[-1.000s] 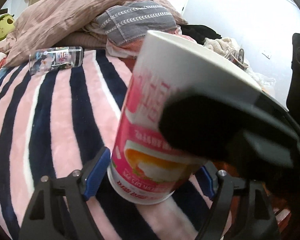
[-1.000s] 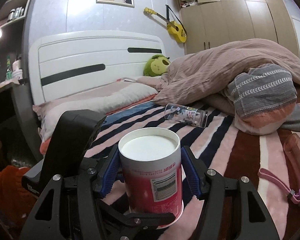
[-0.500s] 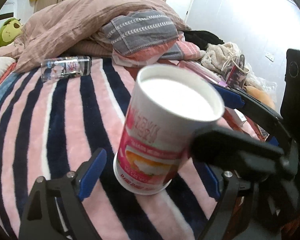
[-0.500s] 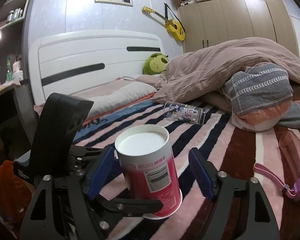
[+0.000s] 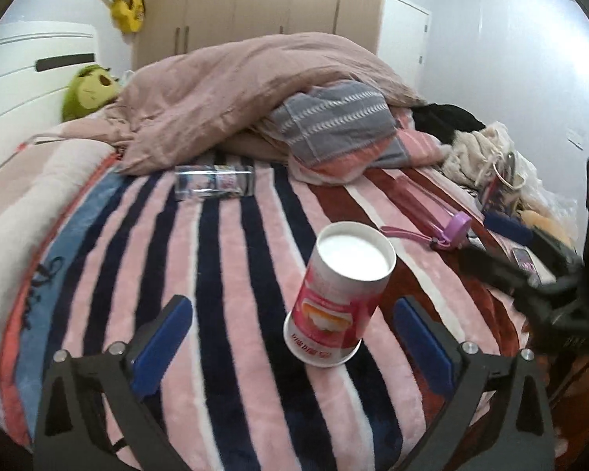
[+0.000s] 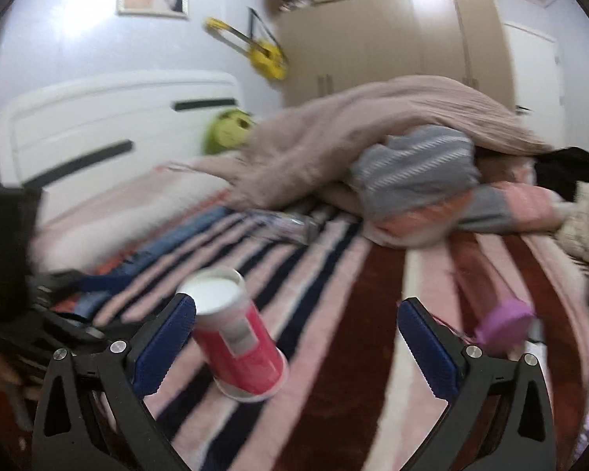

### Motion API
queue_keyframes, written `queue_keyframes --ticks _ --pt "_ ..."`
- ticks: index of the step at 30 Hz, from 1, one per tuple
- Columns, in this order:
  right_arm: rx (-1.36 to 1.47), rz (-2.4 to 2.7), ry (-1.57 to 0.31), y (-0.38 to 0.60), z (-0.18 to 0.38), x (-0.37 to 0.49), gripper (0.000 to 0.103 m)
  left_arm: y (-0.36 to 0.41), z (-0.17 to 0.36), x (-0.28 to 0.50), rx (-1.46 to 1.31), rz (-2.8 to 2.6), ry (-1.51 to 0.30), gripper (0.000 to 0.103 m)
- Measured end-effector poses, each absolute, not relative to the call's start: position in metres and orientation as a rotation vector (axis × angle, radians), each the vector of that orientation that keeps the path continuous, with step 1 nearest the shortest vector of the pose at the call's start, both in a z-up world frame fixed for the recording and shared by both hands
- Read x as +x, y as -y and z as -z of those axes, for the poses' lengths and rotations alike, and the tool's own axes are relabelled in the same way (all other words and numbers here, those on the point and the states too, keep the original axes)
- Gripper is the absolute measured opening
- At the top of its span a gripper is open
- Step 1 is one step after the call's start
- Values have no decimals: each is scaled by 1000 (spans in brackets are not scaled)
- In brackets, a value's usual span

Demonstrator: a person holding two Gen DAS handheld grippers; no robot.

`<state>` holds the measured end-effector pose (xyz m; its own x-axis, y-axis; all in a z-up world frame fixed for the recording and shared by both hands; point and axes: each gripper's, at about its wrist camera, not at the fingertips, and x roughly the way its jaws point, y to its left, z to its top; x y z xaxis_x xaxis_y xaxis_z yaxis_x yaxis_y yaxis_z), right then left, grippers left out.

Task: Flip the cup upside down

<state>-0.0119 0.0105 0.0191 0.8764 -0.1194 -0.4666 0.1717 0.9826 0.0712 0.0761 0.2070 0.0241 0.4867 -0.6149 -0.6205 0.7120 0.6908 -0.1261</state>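
A pink and white paper cup (image 5: 339, 294) stands upside down on the striped blanket (image 5: 224, 274), white base up, leaning a little. It also shows in the right wrist view (image 6: 235, 329). My left gripper (image 5: 294, 341) is open and empty, its blue pads apart on either side of the cup, not touching it. My right gripper (image 6: 294, 345) is open and empty; the cup stands close to its left pad. The right gripper's black body shows at the right edge of the left wrist view (image 5: 549, 286).
A clear glass bottle (image 5: 214, 186) lies on its side further back. A pink bottle with purple cap (image 5: 447, 219) lies to the right. A heaped duvet (image 5: 247, 90), a grey patterned pillow (image 5: 333, 121) and a green plush toy (image 5: 90, 90) fill the back. Clutter sits at the right edge.
My right gripper opened, let go of the cup and drew back. My left gripper also drew back. The cup stays standing upside down on the blanket.
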Motion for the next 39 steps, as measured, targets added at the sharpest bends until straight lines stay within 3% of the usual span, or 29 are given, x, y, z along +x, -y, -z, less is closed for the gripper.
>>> queue_keyframes --ticks 14,39 --pt "140 216 -581 -39 -15 -21 103 -223 -31 71 127 744 -695 102" --pt "205 257 -600 -39 -21 -37 103 -239 -44 60 110 705 -624 102"
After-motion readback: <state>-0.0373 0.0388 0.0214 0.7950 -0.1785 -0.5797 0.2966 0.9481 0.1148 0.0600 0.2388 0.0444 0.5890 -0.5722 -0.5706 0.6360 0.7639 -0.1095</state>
